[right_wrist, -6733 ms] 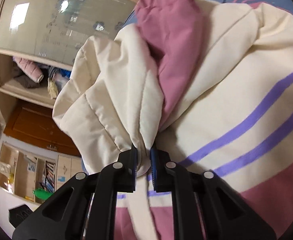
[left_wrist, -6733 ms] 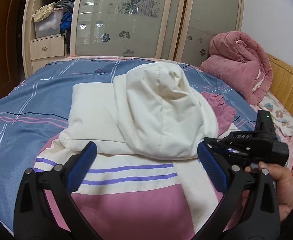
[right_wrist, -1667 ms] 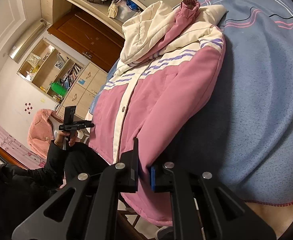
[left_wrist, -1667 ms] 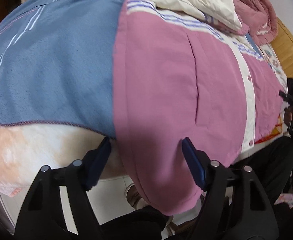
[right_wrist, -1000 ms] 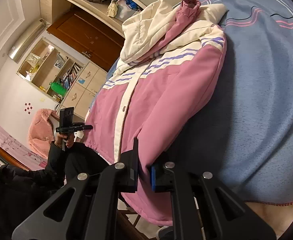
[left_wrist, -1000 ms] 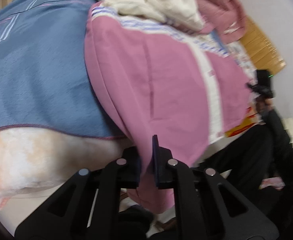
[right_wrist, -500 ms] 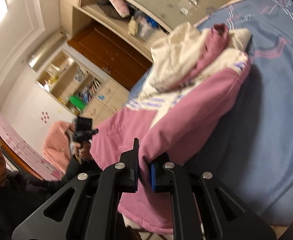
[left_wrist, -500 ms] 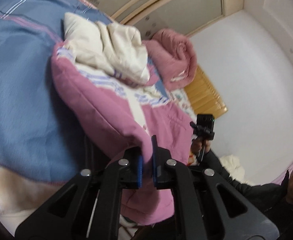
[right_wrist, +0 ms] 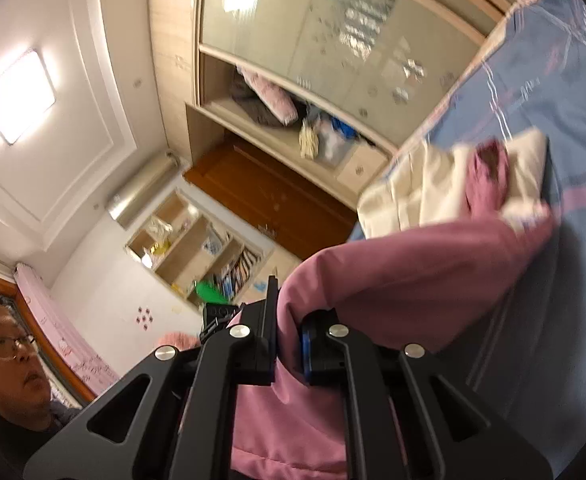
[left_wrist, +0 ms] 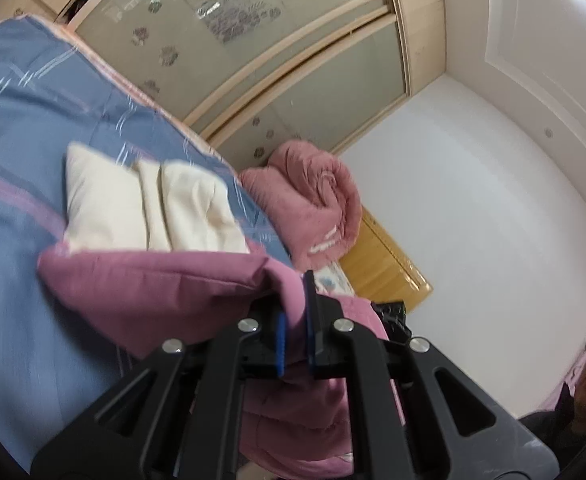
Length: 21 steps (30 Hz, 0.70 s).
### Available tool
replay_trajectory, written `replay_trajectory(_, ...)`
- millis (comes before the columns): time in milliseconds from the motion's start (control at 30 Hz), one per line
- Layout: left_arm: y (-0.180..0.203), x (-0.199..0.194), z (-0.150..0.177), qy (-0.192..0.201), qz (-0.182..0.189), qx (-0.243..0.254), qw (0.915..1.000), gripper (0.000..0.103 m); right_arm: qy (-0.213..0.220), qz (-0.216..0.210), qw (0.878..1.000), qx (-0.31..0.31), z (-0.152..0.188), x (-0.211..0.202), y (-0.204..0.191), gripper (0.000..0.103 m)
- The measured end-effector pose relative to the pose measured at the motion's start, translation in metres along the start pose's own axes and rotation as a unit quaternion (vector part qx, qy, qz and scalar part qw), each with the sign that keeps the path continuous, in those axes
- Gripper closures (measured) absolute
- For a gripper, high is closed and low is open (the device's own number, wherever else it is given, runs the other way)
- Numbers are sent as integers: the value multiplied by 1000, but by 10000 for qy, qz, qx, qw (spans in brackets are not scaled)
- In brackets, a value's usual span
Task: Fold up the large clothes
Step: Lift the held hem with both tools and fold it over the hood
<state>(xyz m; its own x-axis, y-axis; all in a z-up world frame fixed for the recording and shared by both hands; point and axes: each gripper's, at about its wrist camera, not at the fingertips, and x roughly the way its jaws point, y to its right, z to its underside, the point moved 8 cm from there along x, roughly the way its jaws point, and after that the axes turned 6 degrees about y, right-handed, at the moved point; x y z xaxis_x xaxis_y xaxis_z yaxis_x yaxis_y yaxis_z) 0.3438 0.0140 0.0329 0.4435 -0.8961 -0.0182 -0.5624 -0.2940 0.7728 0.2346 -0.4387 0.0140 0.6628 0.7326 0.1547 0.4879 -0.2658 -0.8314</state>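
A large pink and cream padded jacket (left_wrist: pixel 149 284) lies on the blue bed cover (left_wrist: pixel 21 92). Its cream hood (left_wrist: pixel 149 208) rests flat farther up the bed. My left gripper (left_wrist: pixel 295 328) is shut on the pink hem and holds it lifted above the bed. In the right wrist view my right gripper (right_wrist: pixel 289 336) is shut on the other side of the pink hem (right_wrist: pixel 405 284), also raised. The cream hood (right_wrist: pixel 433 196) and a pink cuff (right_wrist: pixel 489 176) lie beyond. The lower jacket hangs below both grippers.
A rolled pink quilt (left_wrist: pixel 321 196) lies at the head of the bed by a wooden headboard (left_wrist: pixel 389 260). A wardrobe with sliding glass doors (left_wrist: pixel 229 36) stands behind the bed. Open shelves (right_wrist: pixel 197 248) and a brown door (right_wrist: pixel 265 196) are to the side.
Both grippers have risen with the pink hem, lifting the jacket's lower part off the bed edge and carrying it toward the hood. Both views tilted upward.
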Motion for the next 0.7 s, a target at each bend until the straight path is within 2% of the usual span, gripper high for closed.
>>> replay_trajectory(133,-14,14,-36,292,-110,-194,9993,96,473,-179,9983,279,-37,13,13,95)
replay_trajectory(233,-38,18,-63,651,-144,-642,9957,96,801,-188,9949,580,-66,25,34,95)
replay_trajectory(367,-77,20,-85,1045,-699,-710,9895,96,1283,95,9858,1079,-101,38,79,95)
replay_trajectory(467,-112,12,-89,1399,-1001,-1002,9800,96,1592,466,9735,1575,-110,43,119,95)
replay_trajectory(500,-121,10,-86,1438,-1133,-1028,9777,95,1678,710,9684,1701,-110,45,134,95)
replay_trajectory(633,-164,18,-70,1081,-2097,-1164,9648,95,1699,1589,9505,2062,-94,49,188,95)
replay_trajectory(700,-178,27,-59,919,-2431,-992,9605,95,1666,1872,9438,2154,-83,51,210,95)
